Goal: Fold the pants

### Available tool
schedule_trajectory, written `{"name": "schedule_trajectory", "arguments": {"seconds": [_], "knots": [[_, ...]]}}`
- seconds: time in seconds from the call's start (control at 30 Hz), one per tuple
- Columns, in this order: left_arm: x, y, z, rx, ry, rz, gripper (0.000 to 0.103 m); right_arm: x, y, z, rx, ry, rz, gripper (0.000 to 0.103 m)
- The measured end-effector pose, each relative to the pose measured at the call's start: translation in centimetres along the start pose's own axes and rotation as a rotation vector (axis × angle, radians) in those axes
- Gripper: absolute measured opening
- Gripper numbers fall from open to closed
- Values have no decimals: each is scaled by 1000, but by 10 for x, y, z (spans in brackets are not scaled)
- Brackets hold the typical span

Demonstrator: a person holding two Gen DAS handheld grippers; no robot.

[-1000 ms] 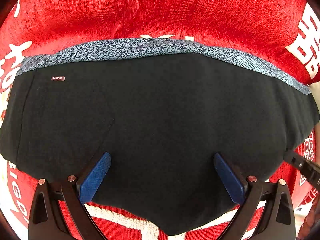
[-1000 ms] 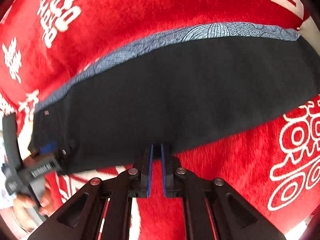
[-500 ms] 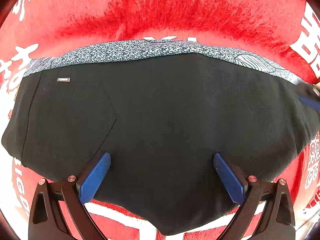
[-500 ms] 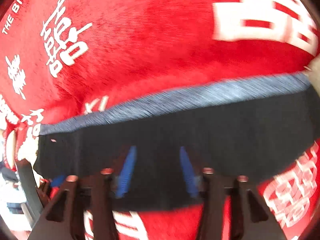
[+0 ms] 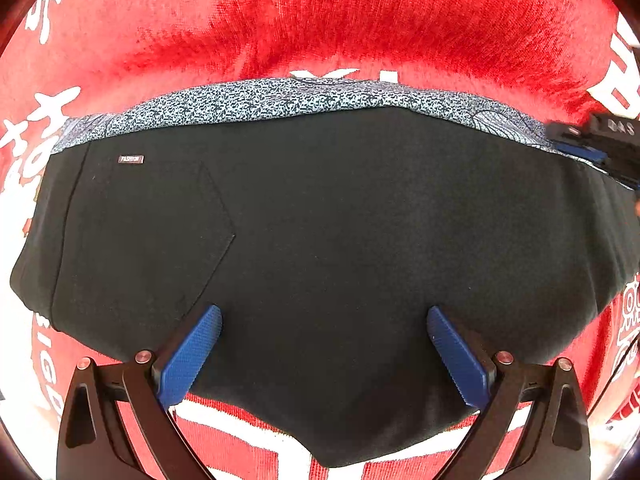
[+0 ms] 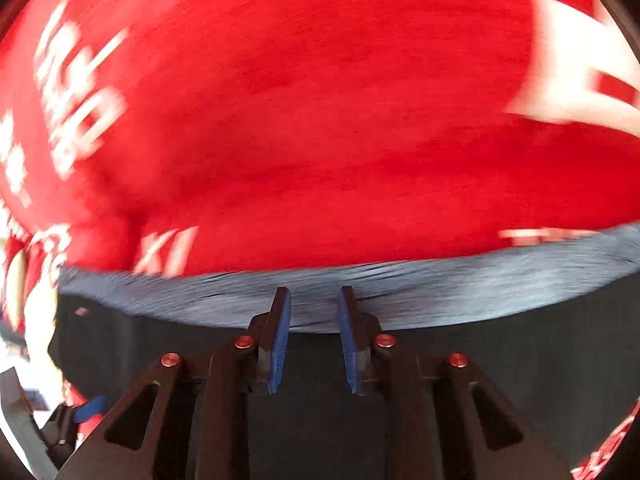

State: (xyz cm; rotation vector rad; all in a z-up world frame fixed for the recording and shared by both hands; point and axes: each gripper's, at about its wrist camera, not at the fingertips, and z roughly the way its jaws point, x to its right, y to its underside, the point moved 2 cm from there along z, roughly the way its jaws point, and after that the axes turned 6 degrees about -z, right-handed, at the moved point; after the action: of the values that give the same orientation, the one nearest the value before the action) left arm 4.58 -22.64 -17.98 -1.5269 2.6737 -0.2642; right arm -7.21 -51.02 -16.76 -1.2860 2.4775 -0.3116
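Black pants lie folded flat on a red blanket, with a blue-grey patterned band along their far edge and a small label at the far left. My left gripper hovers open over the near part of the pants, pointing straight down, nothing between its pads. My right gripper has its tips over the patterned band beyond the black cloth. Its jaws are closing with a narrow gap, and the band shows between them without being pinched. The right gripper also shows at the right edge of the left wrist view.
The red blanket with white characters spreads out beyond the pants on every side. My left gripper's frame and a bit of pale floor appear at the lower left of the blurred right wrist view.
My right gripper has travelled from the near edge of the pants across them to the patterned far edge, opening from shut and then narrowing again. The left gripper has stayed put.
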Motion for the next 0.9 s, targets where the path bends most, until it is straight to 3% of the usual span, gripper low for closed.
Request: {"name": "schedule_trajectory", "arguments": {"seconds": [0.27,0.3,0.33,0.37,0.47,0.57,0.63,0.67,0.73,0.77,0.9], "knots": [[18,-2,3,2,-44,16,103,161,17,-48,60,291,283,27],[21,-3,2,-7,-61,20,103,173,20,-55,57,316,316,33],[25,-5,0,-16,-80,26,103,183,25,-63,40,348,356,45],[29,-8,-2,-23,-98,30,103,187,29,-70,33,353,384,49],[49,-15,-21,-6,-56,24,103,184,51,-97,55,283,432,52],[86,-20,-32,30,-14,64,103,155,75,-110,70,259,306,56],[116,-20,-23,31,-12,105,103,145,93,-93,19,224,268,66],[131,-17,-11,5,-20,131,103,141,102,-78,-16,216,264,66],[145,-9,9,-26,-57,164,103,133,108,-82,37,254,207,67],[147,-8,9,1,-57,148,103,131,110,-84,17,246,206,67],[149,-10,2,-31,-62,99,103,152,140,-119,102,8,397,70]]}}
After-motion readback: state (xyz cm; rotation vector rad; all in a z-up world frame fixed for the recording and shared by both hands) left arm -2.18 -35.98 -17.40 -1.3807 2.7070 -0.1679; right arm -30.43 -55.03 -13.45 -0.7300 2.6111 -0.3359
